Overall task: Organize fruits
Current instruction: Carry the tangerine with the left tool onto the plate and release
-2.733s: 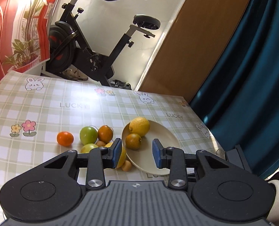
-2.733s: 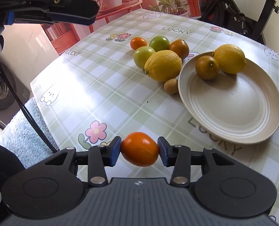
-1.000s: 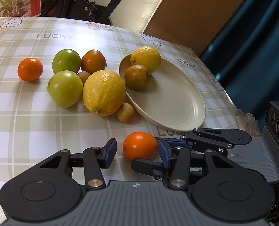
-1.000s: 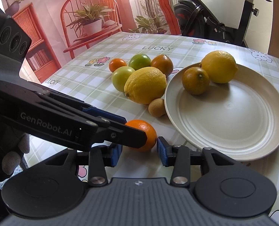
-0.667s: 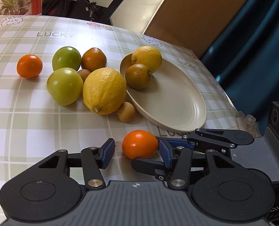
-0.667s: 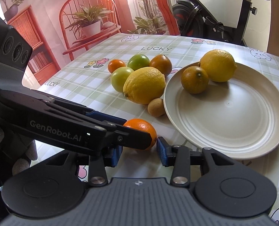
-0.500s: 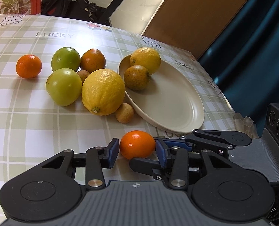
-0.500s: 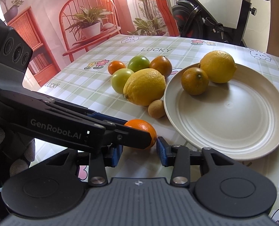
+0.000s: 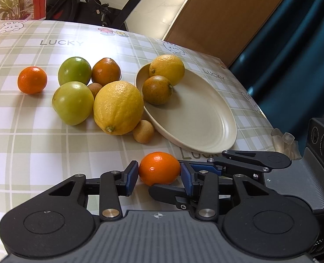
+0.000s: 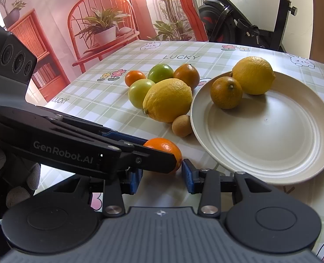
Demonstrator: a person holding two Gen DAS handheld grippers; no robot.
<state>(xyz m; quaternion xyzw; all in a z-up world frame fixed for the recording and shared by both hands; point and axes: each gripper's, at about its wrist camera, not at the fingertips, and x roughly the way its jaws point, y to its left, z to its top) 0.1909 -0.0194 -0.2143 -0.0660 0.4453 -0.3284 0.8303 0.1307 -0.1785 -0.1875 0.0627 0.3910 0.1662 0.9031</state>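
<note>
I have handover in hand: small orange (image 9: 159,168) sits just above tablecloth (image 9: 41,144), near plate (image 9: 205,118). Left gripper (image 9: 159,176) has just clamped it, pads touching both sides. Right gripper (image 10: 162,178): pads pinch it too, I judge. Next: release right, carry to plate.

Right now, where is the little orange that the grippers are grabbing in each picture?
Left wrist view: the small orange sits low centre, between this gripper's blue pads.
Right wrist view: low centre-left, half hidden behind the other gripper's finger.
Shared landmark: the cream plate just beyond it.
</note>
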